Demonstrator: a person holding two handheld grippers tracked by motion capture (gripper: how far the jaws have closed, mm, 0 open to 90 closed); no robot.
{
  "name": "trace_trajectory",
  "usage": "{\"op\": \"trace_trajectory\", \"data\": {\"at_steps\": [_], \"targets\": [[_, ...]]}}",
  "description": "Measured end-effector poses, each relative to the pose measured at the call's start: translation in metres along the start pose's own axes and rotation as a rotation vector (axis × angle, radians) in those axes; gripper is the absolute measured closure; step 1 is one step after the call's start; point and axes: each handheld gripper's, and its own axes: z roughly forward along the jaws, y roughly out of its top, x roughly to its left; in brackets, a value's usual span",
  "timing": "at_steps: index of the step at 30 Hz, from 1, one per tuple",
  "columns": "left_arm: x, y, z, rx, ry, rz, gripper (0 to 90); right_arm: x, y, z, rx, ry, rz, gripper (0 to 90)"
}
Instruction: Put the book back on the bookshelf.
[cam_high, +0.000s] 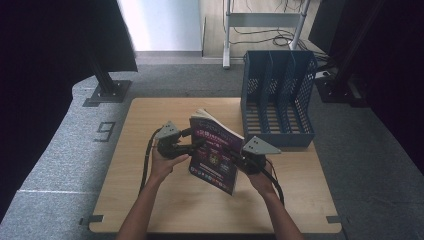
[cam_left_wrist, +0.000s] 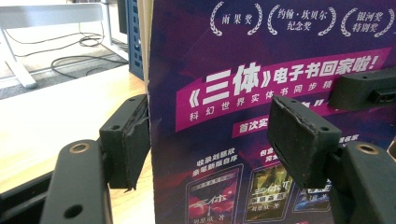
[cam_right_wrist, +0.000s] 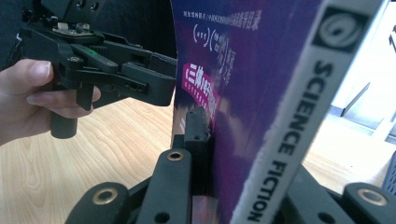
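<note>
One pale wood-grain table (cam_high: 165, 210) carries one blue mesh file rack (cam_high: 277, 97) with slotted compartments. One glossy purple magazine (cam_high: 215, 152) stands upright above the table, near the rack. The right gripper (cam_right_wrist: 219, 154) is clamped on its spine; the left gripper (cam_left_wrist: 208, 140) straddles its opposite edge, jaws apart.

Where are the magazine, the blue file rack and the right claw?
magazine (cam_high: 215, 152), high view, front cover.
blue file rack (cam_high: 295, 139), high view, front wall.
right claw (cam_high: 238, 156), high view, at the magazine's spine edge.
</note>
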Motion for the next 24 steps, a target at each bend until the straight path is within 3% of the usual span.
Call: {"op": "trace_trajectory", "data": {"at_steps": [13, 24], "targets": [[-0.0008, 0.0, -0.0001, 0.006, 0.001, 0.007, 32.9, -0.0036, -0.0015, 0.0015, -0.007, 0.015, 0.029, 77.2], [-0.0012, -0.0008, 0.0018, 0.011, -0.003, 0.006, 33.2, -0.0076, -0.0055, 0.0047, 0.008, -0.01, 0.058, 78.5]]}}
